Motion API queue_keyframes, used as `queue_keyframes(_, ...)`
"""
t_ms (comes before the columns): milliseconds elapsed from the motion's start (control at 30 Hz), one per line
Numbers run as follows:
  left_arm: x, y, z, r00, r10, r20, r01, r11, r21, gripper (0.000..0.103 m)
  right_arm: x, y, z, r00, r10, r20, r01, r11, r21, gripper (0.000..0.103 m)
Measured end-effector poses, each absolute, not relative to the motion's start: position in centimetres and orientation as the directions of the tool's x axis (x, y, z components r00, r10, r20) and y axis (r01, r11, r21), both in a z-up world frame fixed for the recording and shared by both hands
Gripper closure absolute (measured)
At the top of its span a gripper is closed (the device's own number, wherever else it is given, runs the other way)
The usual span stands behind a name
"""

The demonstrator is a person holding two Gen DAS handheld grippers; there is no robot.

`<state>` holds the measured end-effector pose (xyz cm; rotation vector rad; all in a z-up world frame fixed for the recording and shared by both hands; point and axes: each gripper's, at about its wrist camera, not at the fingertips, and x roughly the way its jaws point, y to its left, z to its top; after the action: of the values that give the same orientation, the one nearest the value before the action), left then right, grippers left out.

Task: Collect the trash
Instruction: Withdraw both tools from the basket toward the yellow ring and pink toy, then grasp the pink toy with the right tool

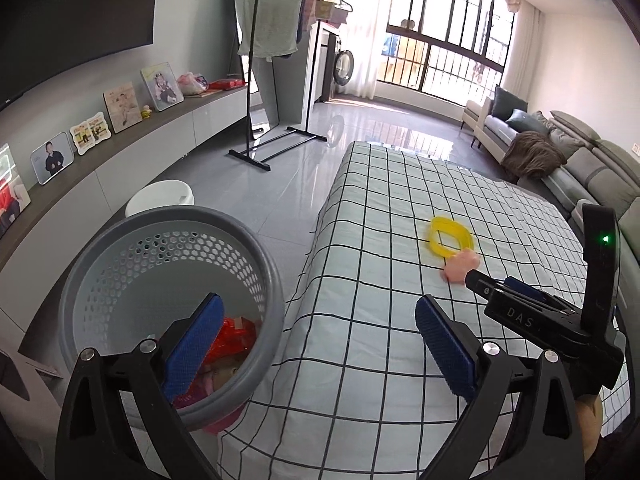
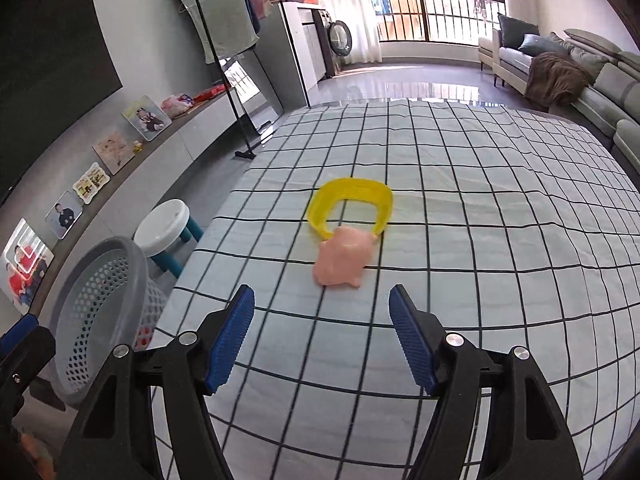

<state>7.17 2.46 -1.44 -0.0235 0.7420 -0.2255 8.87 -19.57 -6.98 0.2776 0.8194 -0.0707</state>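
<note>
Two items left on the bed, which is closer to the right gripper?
The pink blob, just ahead of the right gripper; the yellow ring lies behind it.

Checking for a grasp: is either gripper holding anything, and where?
Nothing is held. Left gripper gapes beside the basket; right gripper is open short of the pink toy.

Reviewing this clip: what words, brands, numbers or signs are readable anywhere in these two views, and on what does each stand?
"DAS": pale letters on the black body of the right gripper, seen from the left wrist view; any further letters are hidden.
Small mark on the dark television's lower edge: too small to read.
Framed photos on the long grey wall shelf: print blurred, unreadable.
</note>
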Motion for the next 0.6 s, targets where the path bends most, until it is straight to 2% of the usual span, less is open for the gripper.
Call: queue_keyframes(600, 9.4, 1.1, -4.5, 0.674, -0.183, -0.716, 0.190, 0.979, -0.072, 0.008, 13.9, -20.1, -9.6, 0.614, 0.052, -0.788, 0.181, 0.962, 0.205, 0.037)
